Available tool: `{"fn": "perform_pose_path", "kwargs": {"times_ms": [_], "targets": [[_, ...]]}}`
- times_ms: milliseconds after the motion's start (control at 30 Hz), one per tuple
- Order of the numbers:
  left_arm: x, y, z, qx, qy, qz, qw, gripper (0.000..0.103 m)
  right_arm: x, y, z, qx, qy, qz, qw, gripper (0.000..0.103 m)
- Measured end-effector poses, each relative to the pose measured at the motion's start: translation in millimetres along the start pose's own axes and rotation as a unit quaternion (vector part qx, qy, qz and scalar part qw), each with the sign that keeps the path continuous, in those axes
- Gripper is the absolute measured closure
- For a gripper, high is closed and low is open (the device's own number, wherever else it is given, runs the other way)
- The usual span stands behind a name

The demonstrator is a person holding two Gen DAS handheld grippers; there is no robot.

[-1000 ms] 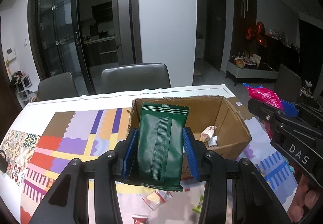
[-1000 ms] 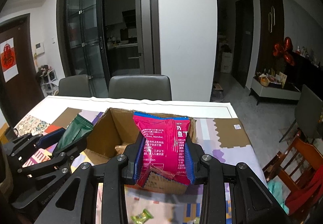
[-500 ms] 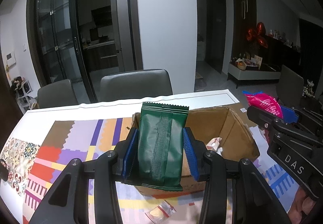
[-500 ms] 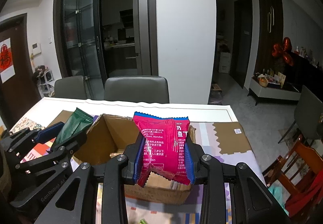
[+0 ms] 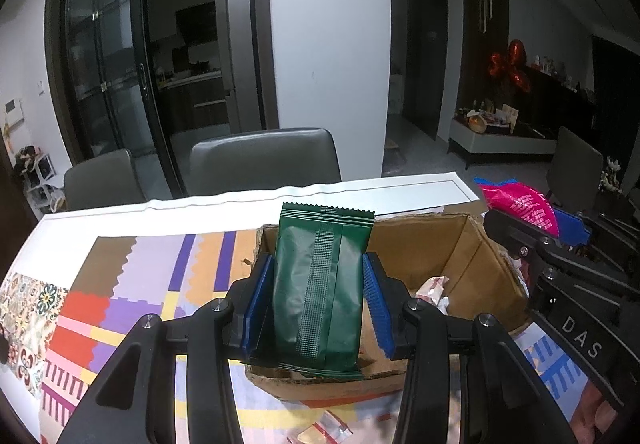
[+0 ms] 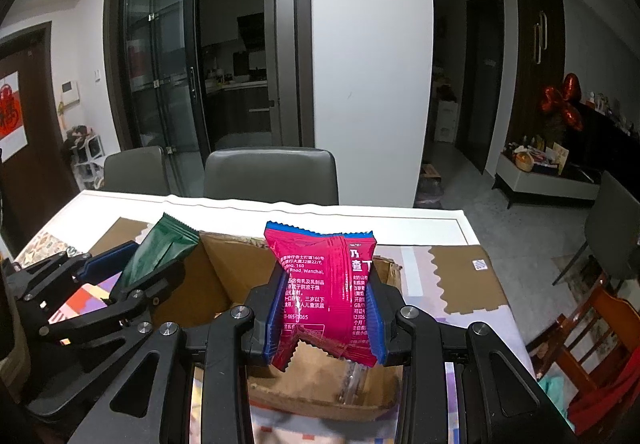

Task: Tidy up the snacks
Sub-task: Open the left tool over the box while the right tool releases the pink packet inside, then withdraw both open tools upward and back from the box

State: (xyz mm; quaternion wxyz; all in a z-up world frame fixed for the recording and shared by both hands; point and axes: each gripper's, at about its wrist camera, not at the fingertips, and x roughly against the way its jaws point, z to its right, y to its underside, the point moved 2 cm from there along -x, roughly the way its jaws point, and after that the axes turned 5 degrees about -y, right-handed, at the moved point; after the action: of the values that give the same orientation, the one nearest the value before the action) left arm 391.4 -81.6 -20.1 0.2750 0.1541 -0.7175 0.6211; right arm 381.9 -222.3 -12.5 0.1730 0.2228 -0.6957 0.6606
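My left gripper (image 5: 318, 298) is shut on a dark green snack packet (image 5: 320, 284), held upright over the near left corner of an open cardboard box (image 5: 432, 244). My right gripper (image 6: 326, 304) is shut on a pink snack packet (image 6: 324, 284) with a blue top edge, held above the box (image 6: 224, 276). In the left wrist view the pink packet (image 5: 520, 204) shows at the right. In the right wrist view the green packet (image 6: 160, 256) shows at the left. A few wrapped snacks (image 5: 434, 288) lie inside the box.
The table carries a patterned colourful mat (image 5: 120, 284). Small loose snacks (image 5: 324, 430) lie on the mat in front of the box. Two grey chairs (image 5: 264, 160) stand at the far side. A wooden chair (image 6: 592, 328) stands at the right.
Both grippers have moved forward with their packets, so the box sits closer and lower in both views. Both stay shut on their packets.
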Motion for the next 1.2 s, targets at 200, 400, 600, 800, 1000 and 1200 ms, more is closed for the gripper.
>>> {"fn": "perform_pose_path", "kwargs": {"times_ms": [200,400,600,800,1000,1200], "targets": [[-7,-2,3,-0.005,0.002,-0.004,1.0,0.058,-13,2,1,-0.005,-0.002,-0.01,1.0,0.067],[-14,1,5,-0.008,0.001,-0.011,0.9999,0.058,-23,6,4,-0.015,-0.008,-0.022,1.0,0.067],[-11,4,1,0.003,-0.008,-0.013,0.9999,0.04,-29,9,7,-0.019,-0.001,-0.028,0.999,0.036],[-4,3,-6,0.011,-0.029,-0.002,0.9995,0.024,-25,8,10,-0.024,0.014,-0.019,0.999,0.026],[7,4,-15,0.024,-0.043,0.007,0.9988,0.015,-19,8,10,-0.023,0.031,-0.016,0.999,0.016],[20,6,-21,0.024,-0.051,0.015,0.9983,0.008,-9,8,9,-0.024,0.035,-0.012,0.999,0.015]]}}
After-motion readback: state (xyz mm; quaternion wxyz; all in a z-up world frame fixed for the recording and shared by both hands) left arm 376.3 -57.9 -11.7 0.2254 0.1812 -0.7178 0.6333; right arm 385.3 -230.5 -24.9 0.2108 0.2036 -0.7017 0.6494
